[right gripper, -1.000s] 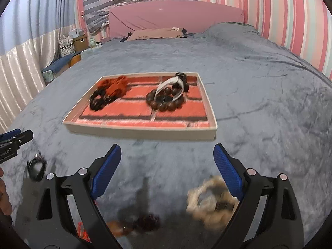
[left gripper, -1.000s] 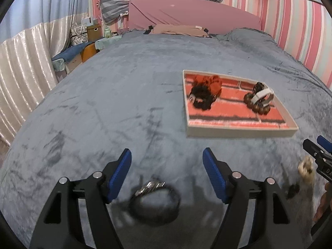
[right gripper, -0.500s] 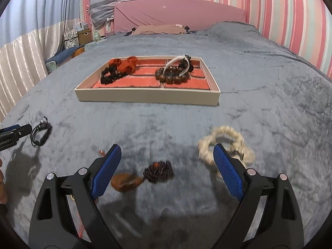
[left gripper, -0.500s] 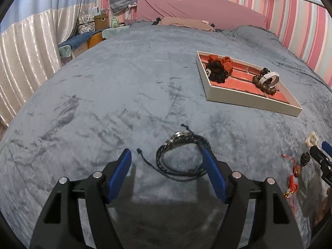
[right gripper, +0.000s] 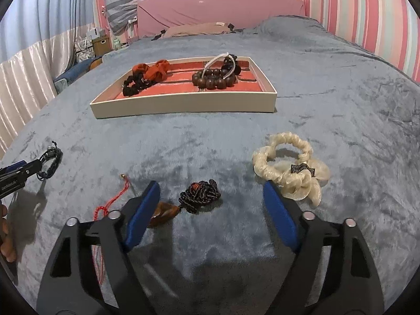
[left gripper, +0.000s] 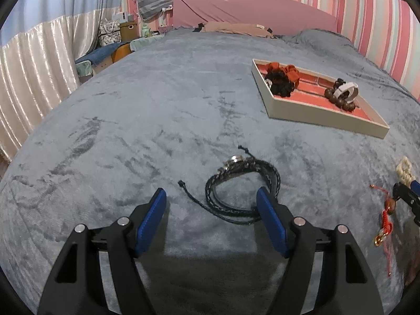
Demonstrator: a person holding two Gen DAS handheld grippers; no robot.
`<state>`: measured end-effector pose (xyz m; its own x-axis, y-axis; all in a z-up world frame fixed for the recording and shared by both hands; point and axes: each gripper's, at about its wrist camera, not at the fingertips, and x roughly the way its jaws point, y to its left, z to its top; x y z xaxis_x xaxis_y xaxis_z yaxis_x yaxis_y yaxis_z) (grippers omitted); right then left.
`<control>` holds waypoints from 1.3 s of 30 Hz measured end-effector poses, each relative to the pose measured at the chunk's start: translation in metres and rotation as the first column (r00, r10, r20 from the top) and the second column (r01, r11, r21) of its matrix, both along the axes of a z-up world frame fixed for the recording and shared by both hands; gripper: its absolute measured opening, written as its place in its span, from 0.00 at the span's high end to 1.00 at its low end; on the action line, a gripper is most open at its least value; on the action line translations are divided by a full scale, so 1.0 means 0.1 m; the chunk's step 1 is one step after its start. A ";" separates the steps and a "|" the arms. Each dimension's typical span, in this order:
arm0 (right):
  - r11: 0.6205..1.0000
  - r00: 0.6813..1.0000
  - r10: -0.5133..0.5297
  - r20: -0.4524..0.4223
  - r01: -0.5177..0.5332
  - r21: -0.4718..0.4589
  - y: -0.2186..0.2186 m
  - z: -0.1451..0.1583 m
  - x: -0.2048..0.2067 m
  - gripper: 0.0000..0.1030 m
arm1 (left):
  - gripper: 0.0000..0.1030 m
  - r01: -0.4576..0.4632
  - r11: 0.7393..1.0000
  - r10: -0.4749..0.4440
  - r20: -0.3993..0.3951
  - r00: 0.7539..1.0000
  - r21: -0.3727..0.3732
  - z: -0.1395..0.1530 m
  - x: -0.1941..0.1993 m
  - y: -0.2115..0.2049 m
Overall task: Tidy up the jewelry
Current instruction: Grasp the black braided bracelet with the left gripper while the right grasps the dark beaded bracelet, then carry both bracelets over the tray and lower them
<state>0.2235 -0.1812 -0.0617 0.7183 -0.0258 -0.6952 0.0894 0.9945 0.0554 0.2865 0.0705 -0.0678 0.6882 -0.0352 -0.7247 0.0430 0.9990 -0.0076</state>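
Left gripper (left gripper: 211, 200) gapes wide and empty; black braided bracelet (left gripper: 242, 190) lies on the bed between its tips, nearer the right finger, loop flat. Right gripper (right gripper: 211, 197) also spread, over dark cord pendant (right gripper: 199, 195). Tray (left gripper: 325, 123) far right.
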 end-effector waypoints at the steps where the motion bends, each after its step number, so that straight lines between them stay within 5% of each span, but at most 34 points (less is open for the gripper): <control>1: 1.000 1.000 0.001 -0.007 -0.001 0.004 0.00 -0.02 0.01 0.29 | 0.32 0.002 1.000 -0.002 -0.001 1.000 0.000 -0.01 0.00 0.00; 5: 1.000 1.000 -0.006 -0.024 0.006 0.021 -0.04 -0.07 0.03 0.40 | 0.32 0.006 1.000 -0.006 0.003 1.000 -0.026 -0.02 0.02 0.04; 15: 0.999 0.999 0.003 -0.046 -0.002 0.033 -0.04 -0.13 0.09 0.48 | 0.33 -0.005 0.998 0.003 -0.037 0.999 -0.059 -0.10 0.17 0.11; 23: 1.000 0.998 0.027 -0.056 -0.027 0.007 0.02 -0.15 0.12 0.70 | 0.74 0.052 0.998 -0.053 -0.036 0.998 -0.019 -0.13 0.18 -0.03; 39: 0.998 0.999 0.028 -0.037 -0.026 0.058 -0.05 -0.07 0.12 0.73 | 0.92 0.052 0.999 -0.052 -0.024 0.998 0.011 -0.08 0.13 -0.04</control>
<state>0.2352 -0.1863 -0.0683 0.6914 0.0342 -0.7217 0.0656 0.9918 0.1099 0.2995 0.0664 -0.0758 0.6682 -0.0624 -0.7414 0.0951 0.9955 0.0019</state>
